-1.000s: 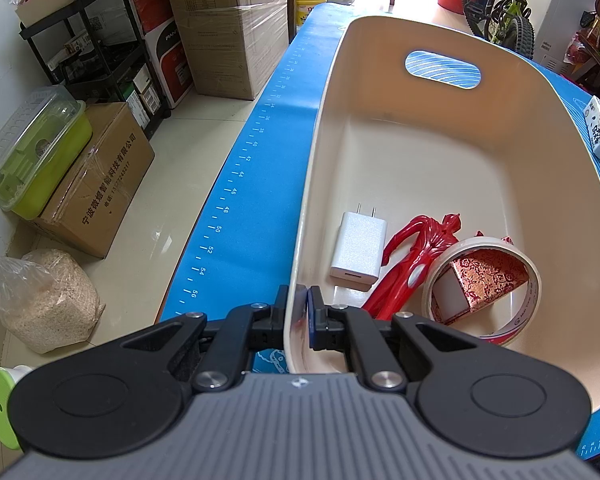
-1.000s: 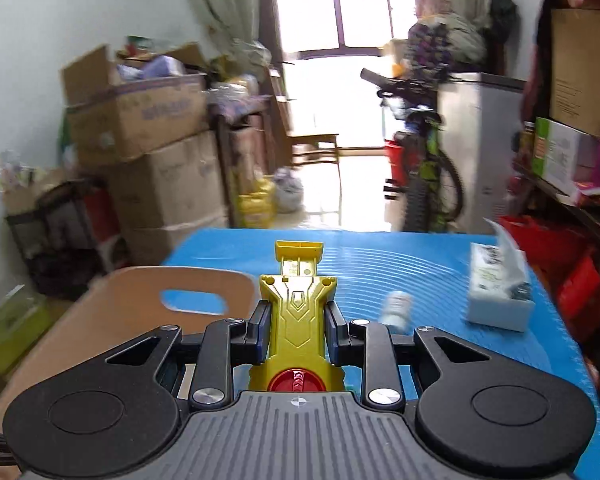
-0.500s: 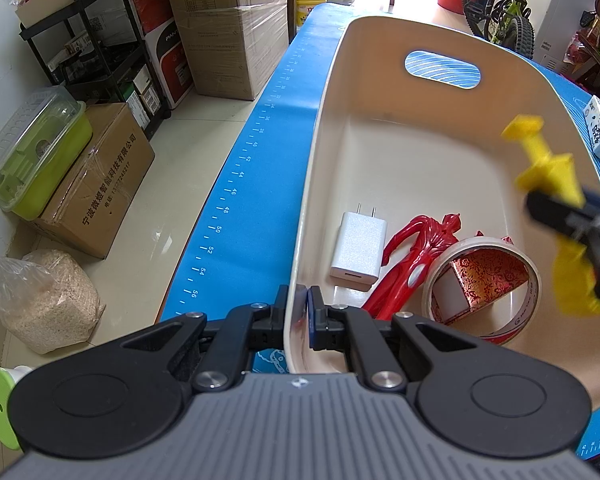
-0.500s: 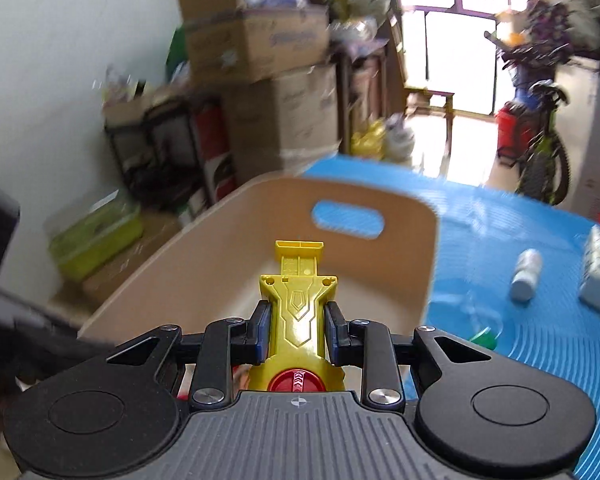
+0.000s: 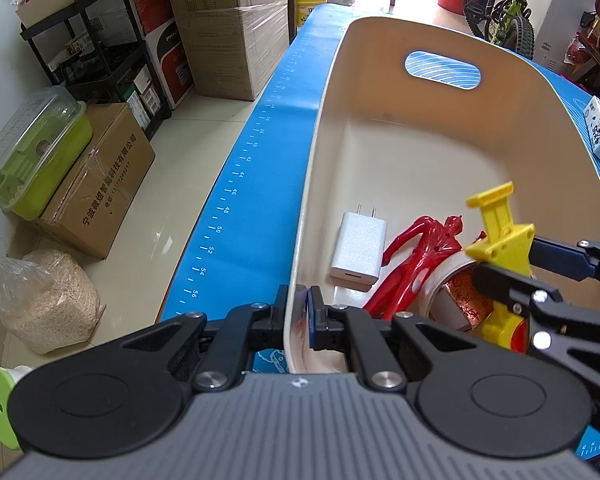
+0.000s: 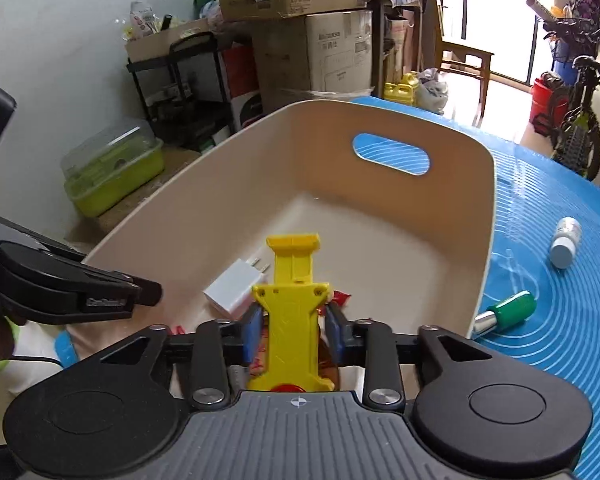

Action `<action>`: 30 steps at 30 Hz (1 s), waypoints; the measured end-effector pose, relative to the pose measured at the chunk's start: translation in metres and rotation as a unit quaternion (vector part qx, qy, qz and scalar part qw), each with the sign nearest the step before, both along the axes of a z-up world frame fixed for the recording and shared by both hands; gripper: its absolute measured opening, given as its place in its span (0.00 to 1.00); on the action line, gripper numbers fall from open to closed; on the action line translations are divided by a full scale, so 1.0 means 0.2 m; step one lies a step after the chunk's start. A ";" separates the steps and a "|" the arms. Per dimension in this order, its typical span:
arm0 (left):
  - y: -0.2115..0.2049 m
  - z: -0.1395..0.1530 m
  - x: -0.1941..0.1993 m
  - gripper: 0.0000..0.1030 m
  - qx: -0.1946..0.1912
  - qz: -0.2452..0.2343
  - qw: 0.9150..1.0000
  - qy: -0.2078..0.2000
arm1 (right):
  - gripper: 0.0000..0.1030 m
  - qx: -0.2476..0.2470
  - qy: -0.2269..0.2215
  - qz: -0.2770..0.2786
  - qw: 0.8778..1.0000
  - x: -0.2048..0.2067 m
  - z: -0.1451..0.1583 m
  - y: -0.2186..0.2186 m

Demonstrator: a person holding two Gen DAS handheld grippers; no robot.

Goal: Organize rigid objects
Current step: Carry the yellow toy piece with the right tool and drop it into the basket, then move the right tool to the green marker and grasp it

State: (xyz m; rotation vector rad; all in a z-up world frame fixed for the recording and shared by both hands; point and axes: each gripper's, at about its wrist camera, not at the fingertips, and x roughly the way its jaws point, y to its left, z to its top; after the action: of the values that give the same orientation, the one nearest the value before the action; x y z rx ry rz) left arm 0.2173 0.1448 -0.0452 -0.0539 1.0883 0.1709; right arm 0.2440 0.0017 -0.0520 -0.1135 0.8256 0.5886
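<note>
Left gripper (image 5: 298,312): fingers pinching the near rim of the cream bin (image 5: 420,152), one finger outside the wall, one inside. Just ahead of those fingers, on the bin floor: white charger (image 5: 358,252), red figure (image 5: 416,260), tape roll (image 5: 452,280) ringing a red patterned packet. Right gripper (image 6: 292,330): fingers just spread, blue pads (image 6: 252,330) standing clear of the yellow toy (image 6: 294,320) between them, toy over the tape roll inside the bin. Right of those fingers, on the blue worktop (image 6: 560,320): green-capped tube (image 6: 508,310), white bottle (image 6: 566,242).
</note>
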 end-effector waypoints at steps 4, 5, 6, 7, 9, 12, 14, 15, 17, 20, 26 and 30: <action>0.00 0.00 0.00 0.10 0.001 0.000 1.000 0.000 | 0.65 0.012 0.000 0.012 1.000 -0.01 0.03 -0.01; 0.00 0.00 0.00 0.10 0.001 0.000 1.000 0.000 | 0.67 0.017 -0.002 0.012 1.000 -0.01 0.04 -0.01; 0.00 0.00 0.00 0.10 0.001 0.000 1.000 0.000 | 0.73 0.020 -0.006 0.007 1.000 -0.01 0.05 -0.02; 0.00 0.00 0.00 0.10 0.001 0.000 1.000 0.000 | 0.75 0.024 -0.010 0.000 1.000 -0.01 0.06 -0.03; 0.00 0.00 0.00 0.10 0.002 0.000 1.000 0.000 | 0.76 0.037 -0.013 -0.009 0.999 0.00 0.09 -0.07; 0.00 0.00 0.00 0.10 0.001 0.000 1.000 0.000 | 0.83 0.051 -0.017 -0.025 0.998 0.02 0.13 -0.13; 0.00 0.00 0.00 0.10 0.002 0.000 1.000 0.000 | 0.87 0.056 -0.032 -0.040 0.997 0.03 0.16 -0.18; 0.00 0.00 0.00 0.10 0.002 0.000 1.000 0.000 | 0.89 0.060 -0.040 -0.047 0.996 0.04 0.18 -0.21; 0.00 0.00 0.00 0.10 0.002 0.000 1.000 0.000 | 0.91 0.068 -0.055 -0.066 0.994 0.06 0.21 -0.27; 0.00 -0.01 0.00 0.10 0.003 0.000 1.000 0.000 | 0.94 0.075 -0.068 -0.105 0.989 0.11 0.24 -0.37; 0.00 0.00 -0.01 0.11 0.006 0.000 1.000 0.001 | 0.94 0.063 -0.073 -0.177 0.980 0.26 0.18 -0.58; 0.00 -0.01 0.00 0.11 0.005 0.000 1.000 0.002 | 0.94 0.065 -0.034 -0.228 0.971 0.37 0.02 -0.71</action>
State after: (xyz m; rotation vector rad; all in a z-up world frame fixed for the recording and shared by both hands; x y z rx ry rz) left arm 0.2164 0.1455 -0.0464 -0.0441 1.0911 0.1775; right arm 0.3183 -0.1402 -0.0489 0.1733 0.7133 0.2023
